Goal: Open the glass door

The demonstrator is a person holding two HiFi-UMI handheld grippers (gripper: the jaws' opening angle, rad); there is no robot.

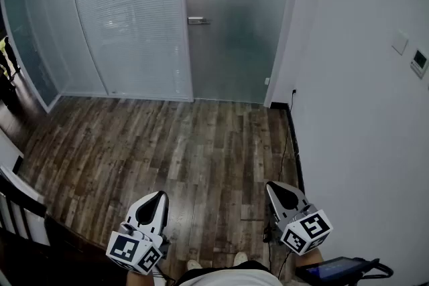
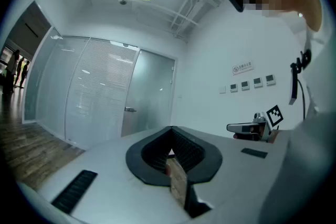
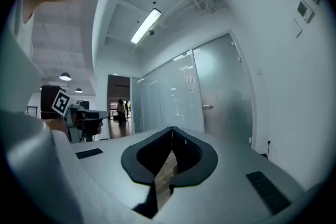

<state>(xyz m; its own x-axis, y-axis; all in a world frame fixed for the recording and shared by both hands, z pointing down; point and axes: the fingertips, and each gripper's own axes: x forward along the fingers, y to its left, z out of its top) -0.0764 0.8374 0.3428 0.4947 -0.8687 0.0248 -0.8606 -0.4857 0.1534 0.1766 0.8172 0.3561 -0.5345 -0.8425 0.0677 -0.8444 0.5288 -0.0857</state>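
The glass door [image 1: 234,30] stands shut well ahead of both pairs of jaws, its handle [image 1: 198,21] untouched, while the left gripper [image 1: 159,197] and right gripper [image 1: 271,187] point level, jaws pressed together on nothing, probably because the approach has not yet begun

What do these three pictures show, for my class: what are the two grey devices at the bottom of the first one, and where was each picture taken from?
There is no robot here. A person holds a left hand-held gripper and a right hand-held gripper, both two-jaw tools. The head view looks down from the person's head over a wooden floor towards a closed frosted glass door with a metal handle. The other two pictures come from a camera riding on each gripper, looking along its jaws. Both pairs of jaws are together and hold nothing. The door is across the floor, untouched.
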